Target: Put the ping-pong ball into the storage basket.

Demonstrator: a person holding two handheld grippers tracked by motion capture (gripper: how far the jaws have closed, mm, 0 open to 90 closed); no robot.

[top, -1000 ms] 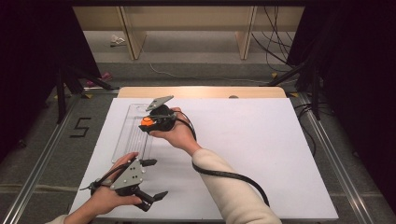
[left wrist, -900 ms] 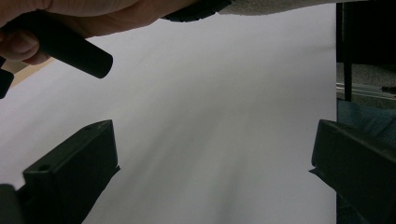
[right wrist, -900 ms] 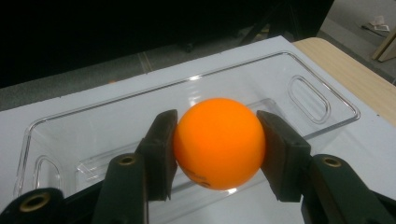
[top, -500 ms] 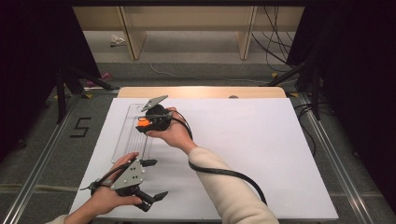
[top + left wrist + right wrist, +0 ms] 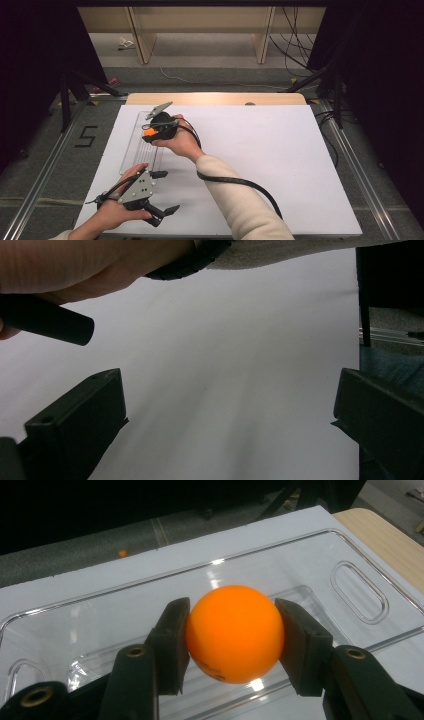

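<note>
White sheet (image 5: 280,165) covers the table (image 5: 215,98), dark room around it, shelving at the back. Clear tray (image 5: 360,587) sits on the sheet's far left part, long side running away from the person.

Right gripper (image 5: 232,637) holds an orange ball (image 5: 234,632): jaws clamped on its two sides, pads pressing at the widest part, so it looks seated and unlikely to slip. Right gripper view shows the ball above the tray's inside, off the floor of it, tray walls and a handle slot visible behind. In the high view the right gripper (image 5: 159,127) is over the tray's far half, ball (image 5: 149,132) a small orange spot at the jaws. My read: the ball is being carried into or out of the tray; cannot tell which.

Left gripper (image 5: 162,192) rests low at the near left of the sheet, just short of the tray's near end, out of the right arm's way. Its jaws stand wide apart with nothing between them, bare sheet below in the left gripper view. Looks parked, maybe ready to steady the tray.

Cable (image 5: 240,182) trails from the right gripper back along the sleeve (image 5: 240,200).
</note>
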